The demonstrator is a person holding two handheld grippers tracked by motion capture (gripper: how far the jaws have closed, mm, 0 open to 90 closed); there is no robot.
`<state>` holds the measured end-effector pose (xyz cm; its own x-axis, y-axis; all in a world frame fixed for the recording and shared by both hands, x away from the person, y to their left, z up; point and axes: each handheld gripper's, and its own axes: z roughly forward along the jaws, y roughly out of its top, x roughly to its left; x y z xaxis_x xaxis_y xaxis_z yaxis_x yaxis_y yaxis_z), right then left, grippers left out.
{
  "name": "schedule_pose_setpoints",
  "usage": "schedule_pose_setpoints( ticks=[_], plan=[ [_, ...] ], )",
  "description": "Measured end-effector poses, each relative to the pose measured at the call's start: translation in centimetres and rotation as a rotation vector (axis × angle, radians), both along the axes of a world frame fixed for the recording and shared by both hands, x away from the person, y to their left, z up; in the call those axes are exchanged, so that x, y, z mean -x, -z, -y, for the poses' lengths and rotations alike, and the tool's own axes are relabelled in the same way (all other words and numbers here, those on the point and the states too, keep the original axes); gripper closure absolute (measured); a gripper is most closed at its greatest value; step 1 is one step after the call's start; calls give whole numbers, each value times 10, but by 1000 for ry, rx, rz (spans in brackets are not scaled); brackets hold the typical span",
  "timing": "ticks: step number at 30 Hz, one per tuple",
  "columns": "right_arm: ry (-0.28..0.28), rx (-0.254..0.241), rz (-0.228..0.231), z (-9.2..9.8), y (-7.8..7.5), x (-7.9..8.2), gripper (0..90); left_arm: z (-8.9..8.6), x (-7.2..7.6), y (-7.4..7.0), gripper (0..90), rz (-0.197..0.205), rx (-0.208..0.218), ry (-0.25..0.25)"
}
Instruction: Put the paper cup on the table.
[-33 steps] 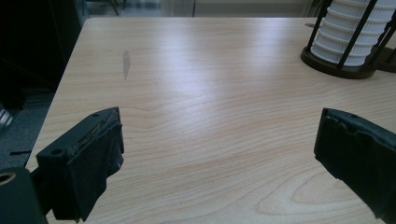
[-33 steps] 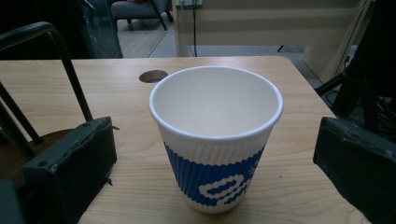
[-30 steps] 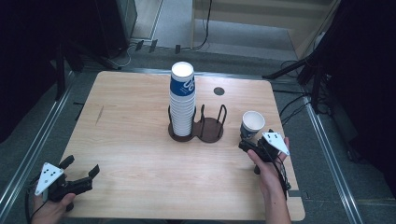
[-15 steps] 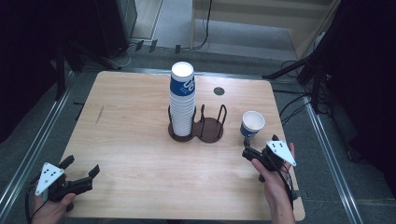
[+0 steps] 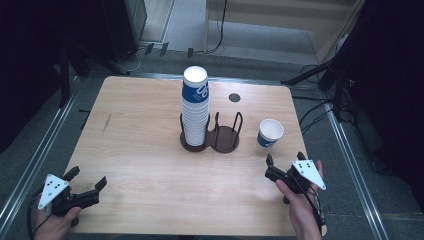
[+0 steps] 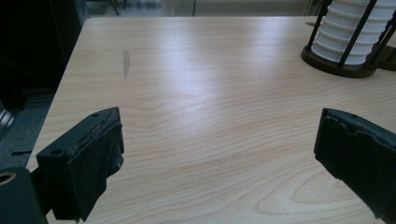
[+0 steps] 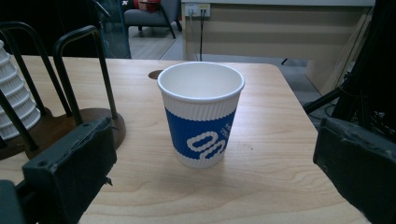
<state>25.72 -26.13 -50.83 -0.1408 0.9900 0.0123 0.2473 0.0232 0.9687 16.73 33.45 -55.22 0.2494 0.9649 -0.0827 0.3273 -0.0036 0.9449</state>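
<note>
One cup (image 5: pixel 270 134), right gripper (image 5: pixel 283 165) withdrawn.

From above, my table (image 5: pixel 140 150) is evenly lit while the floor and corners around it sink into near black. A pale sheen of glare runs across the wood near my left gripper (image 6: pixel 219 158), whose jaws are soft and out of focus up close. The paper cup (image 7: pixel 201 114) before my right gripper (image 7: pixel 210 182) is sharp, casting only a faint shadow; background slightly blurred.
</note>
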Motion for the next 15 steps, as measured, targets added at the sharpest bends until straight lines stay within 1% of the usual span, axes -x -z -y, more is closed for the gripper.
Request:
schedule_pose_setpoints(
  ticks=[4,9,10,12,13,15],
  plan=[
    [3,-4,-4,3,3,4,0,0,0,0,23,3,1,0],
    [-15,-2,-22,5,9,14,0,0,0,0,23,3,2,-2],
    [-17,5,-21,6,11,15,0,0,0,0,23,3,2,-2],
    [-14,2,-25,7,13,19,0,0,0,0,23,3,2,-2],
    [-11,-8,-31,8,14,20,0,0,0,0,23,3,1,-1],
    [-9,-5,-35,10,17,23,0,0,0,0,23,3,1,-2]
  ],
)
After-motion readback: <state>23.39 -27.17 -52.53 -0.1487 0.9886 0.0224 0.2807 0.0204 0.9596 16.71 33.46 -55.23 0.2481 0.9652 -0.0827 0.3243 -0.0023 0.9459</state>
